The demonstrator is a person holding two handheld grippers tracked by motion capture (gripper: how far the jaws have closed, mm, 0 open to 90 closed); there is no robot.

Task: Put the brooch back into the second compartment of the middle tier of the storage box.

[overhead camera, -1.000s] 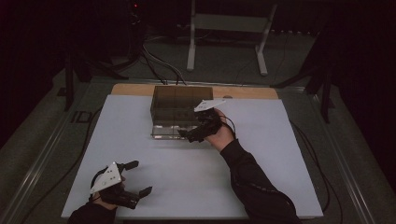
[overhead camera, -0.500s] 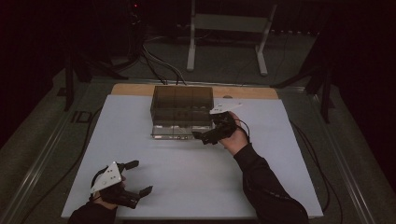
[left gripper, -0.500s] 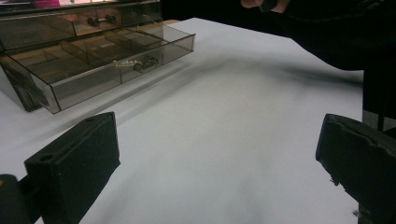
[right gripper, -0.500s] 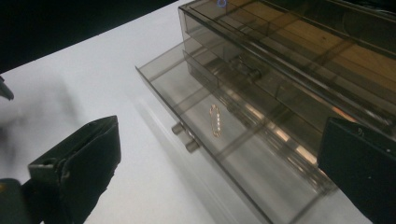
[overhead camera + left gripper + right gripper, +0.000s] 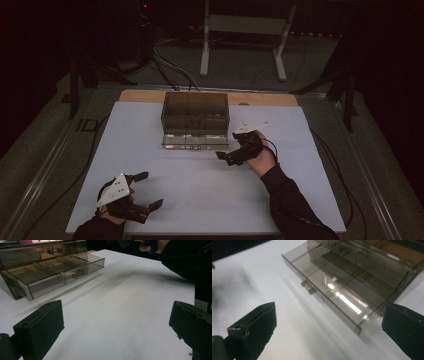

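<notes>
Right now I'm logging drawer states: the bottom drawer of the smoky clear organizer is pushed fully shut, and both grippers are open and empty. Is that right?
Not quite. The bottom drawer of the organizer is pulled out, not shut; the right gripper view shows it standing forward of the case with its small handle exposed. The rest holds: the left gripper and right gripper are open and empty.

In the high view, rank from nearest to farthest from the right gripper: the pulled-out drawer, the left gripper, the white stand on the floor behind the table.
1. Pulled-out drawer, just left of the right gripper, at the organizer's base.
2. Left gripper, at the table's near left.
3. White stand, on the floor beyond the table's far edge.
</notes>
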